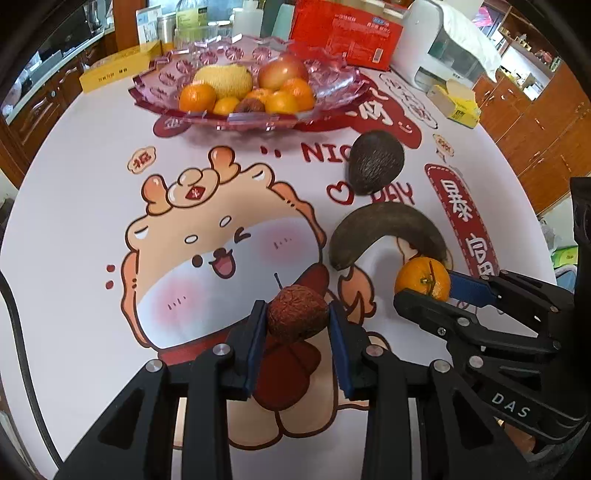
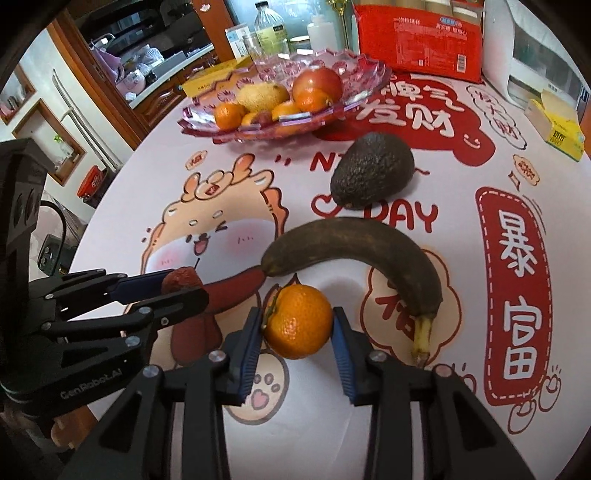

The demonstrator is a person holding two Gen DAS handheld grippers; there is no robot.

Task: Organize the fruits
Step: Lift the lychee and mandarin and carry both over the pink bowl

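Note:
My left gripper [image 1: 297, 319] is shut on a wrinkled dark-red fruit [image 1: 297, 314], held just above the tablecloth. My right gripper [image 2: 297, 323] is shut on a small orange mandarin [image 2: 298, 321]; the left wrist view shows that mandarin [image 1: 423, 277] at the right, pinched by the right gripper [image 1: 424, 286]. In the right wrist view the left gripper [image 2: 183, 286] is at the left with the red fruit [image 2: 181, 278] in it. A browned banana [image 2: 354, 254] and a dark avocado [image 2: 371, 171] lie beyond. At the far side a pink glass fruit bowl [image 1: 332, 92] holds several mandarins, an apple and a yellow fruit.
A red packet [image 1: 345, 35], bottles and jars stand behind the bowl. A white appliance [image 1: 439, 48] and a yellow box [image 1: 458, 105] sit at the far right, another yellow box [image 1: 118, 70] at the far left. A black cable [image 1: 22, 350] runs along the table's left edge.

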